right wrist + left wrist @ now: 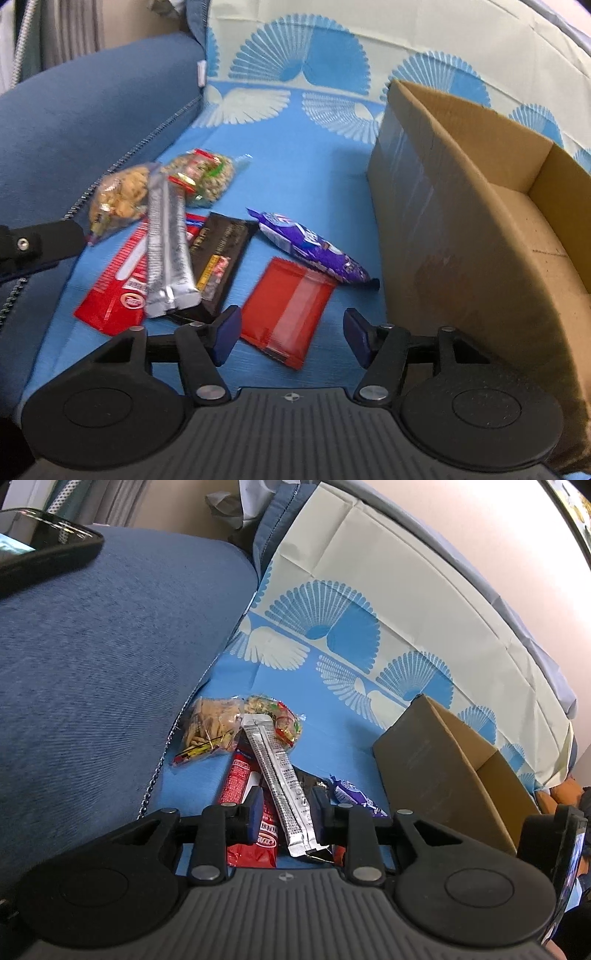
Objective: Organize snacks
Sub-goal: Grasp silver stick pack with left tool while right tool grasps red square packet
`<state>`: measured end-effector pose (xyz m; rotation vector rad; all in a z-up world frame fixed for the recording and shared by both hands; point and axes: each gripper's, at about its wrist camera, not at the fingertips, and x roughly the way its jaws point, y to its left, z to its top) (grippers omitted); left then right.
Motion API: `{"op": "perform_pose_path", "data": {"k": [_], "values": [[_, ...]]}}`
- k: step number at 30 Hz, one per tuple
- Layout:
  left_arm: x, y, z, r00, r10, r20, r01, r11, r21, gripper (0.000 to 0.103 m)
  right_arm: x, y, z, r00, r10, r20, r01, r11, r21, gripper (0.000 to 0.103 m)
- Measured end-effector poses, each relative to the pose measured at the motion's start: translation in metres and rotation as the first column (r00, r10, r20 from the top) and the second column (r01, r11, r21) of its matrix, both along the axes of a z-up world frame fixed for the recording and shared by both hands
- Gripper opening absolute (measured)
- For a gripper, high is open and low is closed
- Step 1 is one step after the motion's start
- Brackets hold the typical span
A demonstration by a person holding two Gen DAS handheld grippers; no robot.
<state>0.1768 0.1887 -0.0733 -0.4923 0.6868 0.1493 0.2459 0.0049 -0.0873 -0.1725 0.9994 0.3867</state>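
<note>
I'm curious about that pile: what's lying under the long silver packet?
The silver packet lies across a red wrapper and a black bar, its far end against two nut bags. Anything beneath those is hidden.

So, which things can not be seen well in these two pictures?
- Cardboard box: much of its floor is hidden by its near wall in both views.
- Black wrapper: its print is blurred in the right wrist view; the silver stick packs and the left claw mostly cover it in the left view.
- Long red packet: partly under the silver packs.
- Phone: cut off by the left view's edge.
</note>
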Motion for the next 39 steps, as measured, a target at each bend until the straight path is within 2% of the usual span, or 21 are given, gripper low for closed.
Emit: {"op": "perform_pose_path", "data": {"k": [6,9,13,18,26,28,31,33,36,39], "values": [[0.014,-0.001,-0.009,1.0,0.009,-0.022,-0.009,1.0,0.006,0.039,0.006,0.003,-0.012,0.999,-0.004,-0.032,0.004,1.0,-0.003,0.067],[0.022,-0.002,-0.016,0.999,0.009,-0.039,-0.009,1.0,0.009,0.047,0.009,0.003,-0.015,0.998,-0.017,-0.061,0.018,1.0,0.019,0.069],[0.037,-0.008,-0.026,0.998,-0.008,-0.064,0.01,1.0,0.029,0.051,0.013,0.0,-0.017,0.995,-0.035,-0.097,0.04,0.998,0.047,0.069],[0.054,-0.018,-0.038,0.995,-0.021,-0.094,0.029,0.996,0.087,0.067,0.015,0.0,-0.018,0.995,-0.03,-0.099,0.036,0.998,0.056,0.069],[0.07,-0.033,-0.05,0.991,-0.046,-0.124,0.069,0.98,0.186,0.072,0.018,0.005,-0.021,0.996,-0.015,-0.089,0.019,0.999,0.047,0.071],[0.073,-0.037,-0.05,0.99,-0.051,-0.133,0.079,0.973,0.217,0.072,0.018,0.006,-0.021,0.997,-0.005,-0.081,0.008,0.999,0.044,0.069],[0.074,-0.041,-0.051,0.988,-0.047,-0.148,0.085,0.961,0.262,0.064,0.017,0.006,-0.02,0.998,0.021,-0.062,-0.018,0.999,0.047,0.054],[0.073,-0.04,-0.05,0.988,-0.041,-0.151,0.081,0.96,0.27,0.049,0.016,0.006,-0.019,0.998,0.039,-0.057,-0.036,0.998,0.051,0.049],[0.072,-0.036,-0.05,0.988,-0.025,-0.154,0.066,0.961,0.269,0.032,0.014,0.006,-0.018,0.997,0.06,-0.049,-0.057,0.997,0.053,0.046],[0.07,-0.031,-0.049,0.987,-0.005,-0.159,0.046,0.966,0.256,0.026,0.012,0.004,-0.016,0.996,0.072,-0.048,-0.069,0.995,0.068,0.045]]}}
